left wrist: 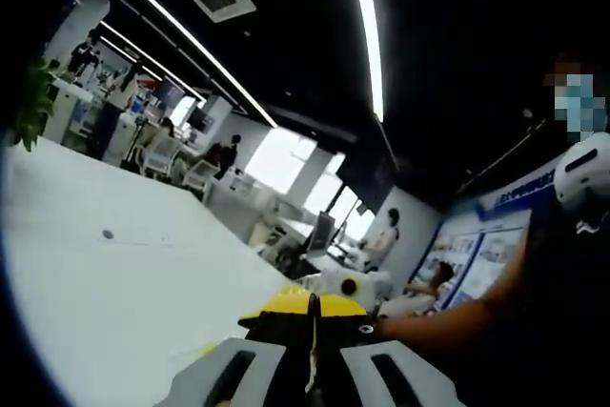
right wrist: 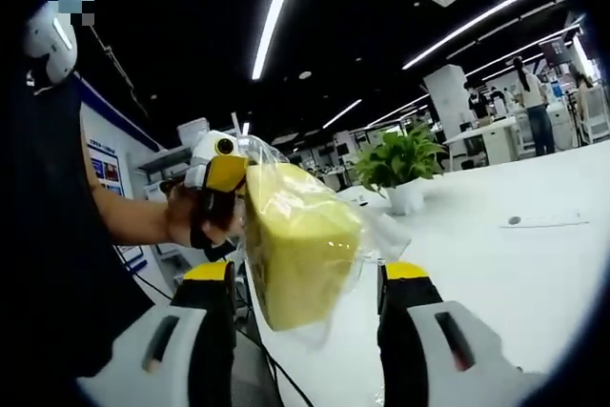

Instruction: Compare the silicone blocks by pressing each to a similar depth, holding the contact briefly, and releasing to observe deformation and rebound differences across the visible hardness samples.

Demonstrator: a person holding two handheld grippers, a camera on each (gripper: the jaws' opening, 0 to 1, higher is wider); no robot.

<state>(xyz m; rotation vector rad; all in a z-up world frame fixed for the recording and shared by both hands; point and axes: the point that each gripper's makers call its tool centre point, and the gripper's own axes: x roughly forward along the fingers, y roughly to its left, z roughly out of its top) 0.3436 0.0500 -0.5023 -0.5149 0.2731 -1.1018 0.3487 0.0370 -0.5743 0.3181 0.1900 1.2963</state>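
Silicone block (right wrist: 300, 245), yellow and plastic-wrapped, sits centre frame between the right gripper (right wrist: 310, 278)'s spread jaws; left gripper (left wrist: 312, 316)'s jaws are pressed together.

The right gripper (right wrist: 310, 293) rises from the bottom of its view, jaws spread wide. At left centre, the person's hand (right wrist: 195, 216) grips the left gripper (left wrist: 312, 326) — its yellow-tipped jaws pressed together, bottom centre.

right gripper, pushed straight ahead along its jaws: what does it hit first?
Probably the yellow block in clear plastic wrap, which sits between the right gripper's open jaws, close ahead. The left gripper is at the block's far side. Depth is uncertain in the fisheye view.
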